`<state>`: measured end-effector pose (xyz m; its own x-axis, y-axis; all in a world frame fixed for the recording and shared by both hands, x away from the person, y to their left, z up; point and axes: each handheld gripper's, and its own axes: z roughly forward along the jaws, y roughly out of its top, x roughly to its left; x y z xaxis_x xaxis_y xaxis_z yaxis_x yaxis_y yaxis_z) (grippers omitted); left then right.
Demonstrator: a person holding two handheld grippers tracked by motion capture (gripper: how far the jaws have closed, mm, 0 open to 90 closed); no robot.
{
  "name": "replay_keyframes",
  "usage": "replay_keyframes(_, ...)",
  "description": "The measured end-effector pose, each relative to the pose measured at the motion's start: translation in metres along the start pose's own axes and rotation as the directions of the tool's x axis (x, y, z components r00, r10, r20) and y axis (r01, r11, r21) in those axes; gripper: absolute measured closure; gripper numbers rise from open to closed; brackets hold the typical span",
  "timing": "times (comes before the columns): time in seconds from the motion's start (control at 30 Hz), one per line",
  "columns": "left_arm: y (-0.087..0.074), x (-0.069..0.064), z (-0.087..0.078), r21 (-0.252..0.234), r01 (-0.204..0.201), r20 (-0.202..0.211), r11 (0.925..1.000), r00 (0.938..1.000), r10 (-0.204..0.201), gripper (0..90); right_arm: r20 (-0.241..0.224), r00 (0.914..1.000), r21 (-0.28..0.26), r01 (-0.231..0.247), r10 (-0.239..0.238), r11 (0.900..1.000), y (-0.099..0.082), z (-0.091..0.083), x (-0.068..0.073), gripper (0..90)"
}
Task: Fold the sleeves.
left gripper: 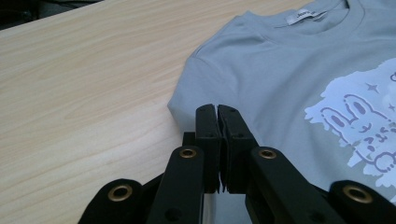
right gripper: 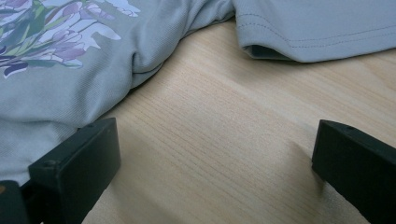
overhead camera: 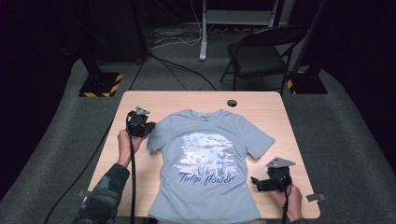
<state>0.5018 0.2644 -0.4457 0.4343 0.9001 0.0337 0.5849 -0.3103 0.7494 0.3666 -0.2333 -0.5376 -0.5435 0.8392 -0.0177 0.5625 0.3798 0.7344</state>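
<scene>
Left strip: bare light wooden tabletop lies open between its left edge and the grey printed T-shirt; the left gripper, jaws pressed together at the shirt's sleeve edge, stands in that strip.
Far edge: bare wood runs behind the collar, broken by a small round dark cable hole.
Right strip: open wood beside the shirt's side; the right gripper, jaws spread wide, sits low there.
Between its jaws: plain wood, the shirt's side bulging in beside one jaw.
Ahead of it: the sleeve hem lies across the way.
</scene>
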Motion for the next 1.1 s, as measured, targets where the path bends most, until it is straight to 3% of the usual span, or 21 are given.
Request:
replay_keyframes(0.43, 0.018, -0.017, 0.003, -0.002, -0.043, 0.032, 0.9991, 0.9986, 0.043, 86.6, 0.000, 1.0000, 0.000, 0.000, 0.000, 1.0000, 0.000, 0.000, 0.000, 0.2)
replay_keyframes(1.1, 0.042, -0.047, 0.020, 0.023, -0.126, 0.062, 0.9918, 0.9903, 0.124, 86.6, -0.001, 1.0000, 0.000, 0.001, -0.001, 1.0000, 0.000, 0.000, 0.000, 0.2)
